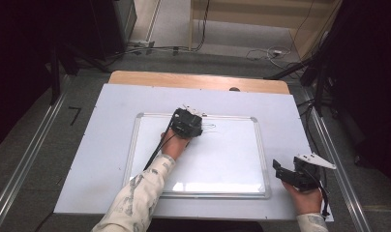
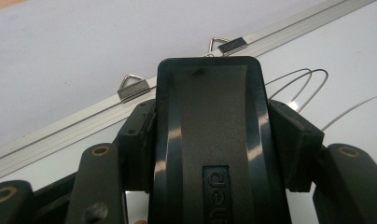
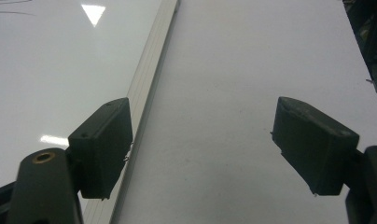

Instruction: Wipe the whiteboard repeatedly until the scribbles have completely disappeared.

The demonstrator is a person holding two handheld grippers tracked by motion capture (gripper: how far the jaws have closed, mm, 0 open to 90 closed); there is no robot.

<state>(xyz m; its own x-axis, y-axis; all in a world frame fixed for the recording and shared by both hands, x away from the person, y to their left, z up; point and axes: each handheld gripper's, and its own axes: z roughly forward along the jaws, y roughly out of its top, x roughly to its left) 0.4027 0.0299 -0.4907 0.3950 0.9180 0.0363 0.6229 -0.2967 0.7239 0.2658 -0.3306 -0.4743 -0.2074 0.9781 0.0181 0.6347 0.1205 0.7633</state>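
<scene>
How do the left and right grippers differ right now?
The left gripper is shut on a black whiteboard eraser; the right gripper is open with nothing between its jaws. The left is over the whiteboard near its top edge, by some drawn lines; the right is off the board's right edge, over the white table cover. Both are black, hand-held two-jaw tools.
</scene>
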